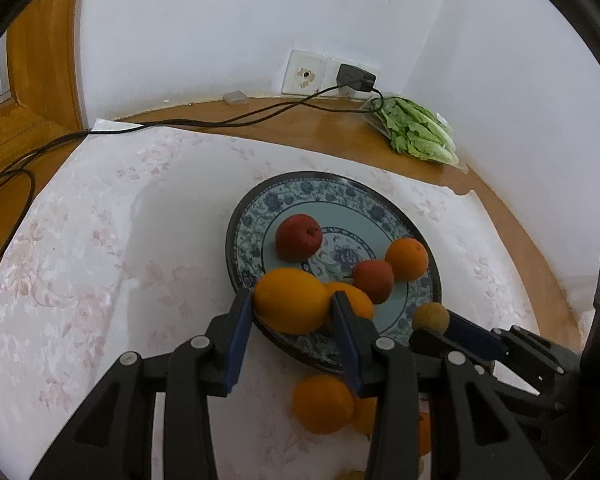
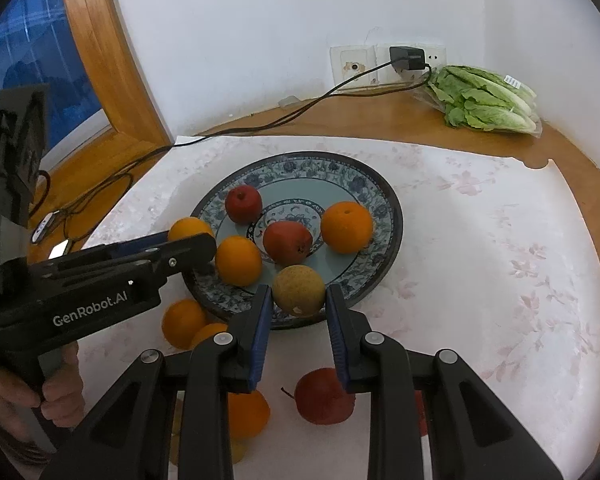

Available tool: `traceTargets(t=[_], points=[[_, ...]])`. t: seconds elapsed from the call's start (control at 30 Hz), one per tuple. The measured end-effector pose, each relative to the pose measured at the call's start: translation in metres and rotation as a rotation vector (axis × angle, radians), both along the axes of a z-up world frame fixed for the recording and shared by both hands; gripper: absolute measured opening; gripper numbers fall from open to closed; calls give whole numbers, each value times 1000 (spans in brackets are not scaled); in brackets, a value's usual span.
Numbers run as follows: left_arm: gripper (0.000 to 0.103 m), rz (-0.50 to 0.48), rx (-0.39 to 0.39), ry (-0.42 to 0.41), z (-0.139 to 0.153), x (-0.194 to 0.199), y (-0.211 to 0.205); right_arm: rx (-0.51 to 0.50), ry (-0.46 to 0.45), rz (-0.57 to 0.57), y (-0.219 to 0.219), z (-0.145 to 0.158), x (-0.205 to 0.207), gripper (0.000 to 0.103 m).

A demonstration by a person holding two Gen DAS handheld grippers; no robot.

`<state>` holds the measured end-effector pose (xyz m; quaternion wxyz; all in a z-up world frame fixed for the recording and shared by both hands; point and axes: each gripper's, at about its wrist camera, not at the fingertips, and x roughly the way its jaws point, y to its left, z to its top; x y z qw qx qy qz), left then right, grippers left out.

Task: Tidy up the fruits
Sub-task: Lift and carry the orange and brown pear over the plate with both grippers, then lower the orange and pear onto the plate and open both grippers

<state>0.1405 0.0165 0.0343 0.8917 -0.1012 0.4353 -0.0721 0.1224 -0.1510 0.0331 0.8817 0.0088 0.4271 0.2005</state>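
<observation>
A blue-patterned plate (image 1: 300, 192) (image 2: 380, 192) sits on the white cloth with two red fruits (image 1: 299, 237) (image 1: 373, 281) and oranges (image 1: 406, 259) (image 2: 347, 227) on it. My left gripper (image 1: 291, 312) is shut on an orange (image 1: 290, 300) over the plate's near-left rim; it also shows in the right wrist view (image 2: 190, 229). My right gripper (image 2: 299, 294) is shut on a yellow-brown fruit (image 2: 299, 290) (image 1: 431, 317) over the plate's near rim. Loose oranges (image 1: 322, 404) (image 2: 183, 323) and a red apple (image 2: 322, 398) lie on the cloth in front of the plate.
A bag of lettuce (image 1: 418, 132) (image 2: 486, 100) lies at the back right by the wall. A black charger (image 1: 355, 77) sits in the wall socket, and its cable (image 1: 220, 122) trails left across the wooden table. A wooden window frame (image 2: 100, 52) stands at the left.
</observation>
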Motion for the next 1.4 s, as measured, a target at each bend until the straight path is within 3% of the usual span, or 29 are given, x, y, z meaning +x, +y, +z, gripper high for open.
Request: traceTargets(t=[0.57, 1.07, 1.4], points=[[42, -3, 29, -10, -1, 1, -1, -17, -7, 17, 8, -2, 1, 28], [61, 4, 29, -5, 10, -9, 1, 6, -11, 4, 3, 2, -8, 37], [61, 18, 30, 10, 16, -27, 5, 15, -29, -8, -8, 11, -22, 44]])
